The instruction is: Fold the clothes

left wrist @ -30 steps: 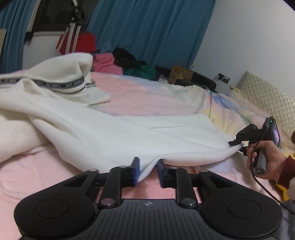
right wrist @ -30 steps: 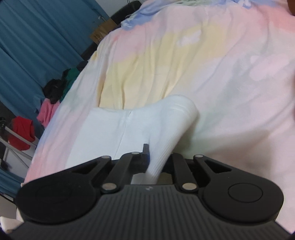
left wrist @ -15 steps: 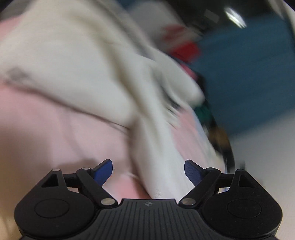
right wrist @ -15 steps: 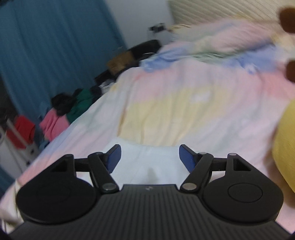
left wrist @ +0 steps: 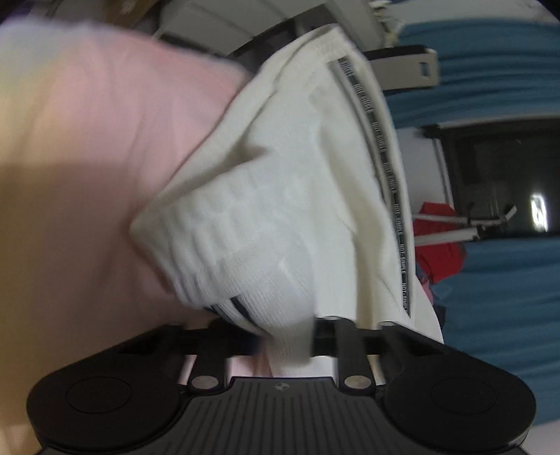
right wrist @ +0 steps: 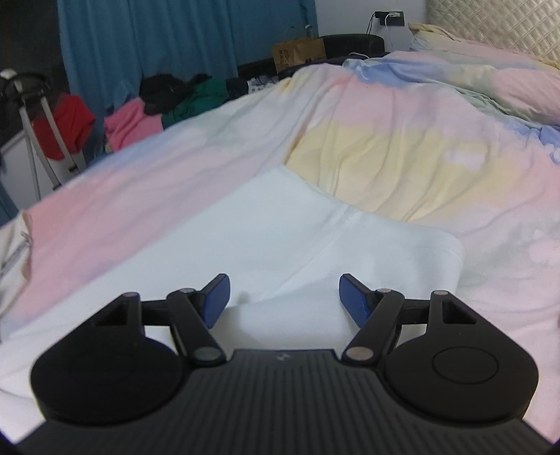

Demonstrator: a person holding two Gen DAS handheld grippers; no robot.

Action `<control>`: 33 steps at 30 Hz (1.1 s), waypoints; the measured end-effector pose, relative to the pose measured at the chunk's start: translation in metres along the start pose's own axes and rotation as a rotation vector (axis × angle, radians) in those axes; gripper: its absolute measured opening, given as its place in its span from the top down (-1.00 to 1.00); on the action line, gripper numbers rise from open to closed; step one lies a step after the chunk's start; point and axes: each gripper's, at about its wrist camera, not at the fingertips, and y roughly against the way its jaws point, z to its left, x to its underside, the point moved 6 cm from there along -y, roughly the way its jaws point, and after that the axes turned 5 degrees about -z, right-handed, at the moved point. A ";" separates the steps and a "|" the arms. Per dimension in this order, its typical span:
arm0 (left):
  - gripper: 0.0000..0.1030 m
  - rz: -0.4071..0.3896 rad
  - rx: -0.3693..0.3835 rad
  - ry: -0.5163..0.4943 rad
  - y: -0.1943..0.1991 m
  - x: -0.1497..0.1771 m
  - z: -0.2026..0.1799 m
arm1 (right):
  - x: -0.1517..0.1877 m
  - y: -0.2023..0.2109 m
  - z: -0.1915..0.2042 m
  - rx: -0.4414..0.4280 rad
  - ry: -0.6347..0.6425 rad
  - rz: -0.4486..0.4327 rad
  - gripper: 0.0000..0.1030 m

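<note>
A white knit garment (left wrist: 280, 196) with a black lettered band and a ribbed, striped cuff lies bunched on the pink bed cover. The left wrist view is rolled sideways and blurred. My left gripper (left wrist: 285, 341) is shut on the ribbed cuff (left wrist: 280, 315), which fills the gap between the fingers. In the right wrist view the same white garment (right wrist: 273, 238) lies flat on the bed with a seam down its middle. My right gripper (right wrist: 281, 299) is open and empty just above the garment's near folded edge.
The pastel bed cover (right wrist: 402, 140) fills the bed, rumpled toward the quilted headboard (right wrist: 497, 24). A pile of pink, green and black clothes (right wrist: 161, 105) lies at the far edge. A tripod with a red cloth (right wrist: 52, 122) stands by blue curtains (right wrist: 175, 38).
Both grippers let go of the garment's hem and opened. The left gripper then swung over, rolled sideways and closed on the ribbed cuff. The right gripper stays open above the flat part.
</note>
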 end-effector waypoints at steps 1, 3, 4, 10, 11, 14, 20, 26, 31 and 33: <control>0.72 -0.016 0.009 -0.022 0.007 -0.005 -0.005 | 0.002 -0.003 -0.002 -0.001 -0.005 0.015 -0.39; 0.76 -0.062 0.027 -0.100 0.030 -0.023 -0.020 | 0.006 -0.009 -0.007 -0.003 -0.016 0.044 -0.38; 0.77 -0.076 0.041 -0.145 0.045 -0.032 -0.031 | 0.008 -0.012 -0.009 -0.002 -0.020 0.055 -0.38; 0.79 -0.008 0.075 -0.197 0.126 -0.088 -0.057 | 0.008 -0.024 -0.010 0.017 0.004 0.050 -0.38; 0.79 0.012 0.054 -0.179 0.134 -0.095 -0.051 | 0.008 -0.024 -0.012 0.024 0.004 0.048 -0.37; 0.78 0.027 -0.057 -0.236 0.138 -0.110 -0.022 | 0.006 -0.023 -0.021 0.047 -0.023 0.050 -0.37; 0.75 0.112 -0.275 -0.390 0.095 -0.096 0.044 | 0.004 -0.009 -0.052 0.049 -0.181 0.042 -0.37; 0.12 0.090 -0.306 -0.661 0.111 -0.072 0.015 | -0.007 0.012 -0.045 0.000 -0.209 -0.003 -0.37; -0.61 0.005 -0.407 -0.845 0.134 -0.045 -0.020 | -0.027 0.044 -0.008 -0.101 -0.160 -0.078 -0.37; -0.68 -0.090 -0.406 -0.969 0.151 -0.027 -0.044 | -0.030 0.062 0.011 -0.185 -0.163 -0.082 -0.37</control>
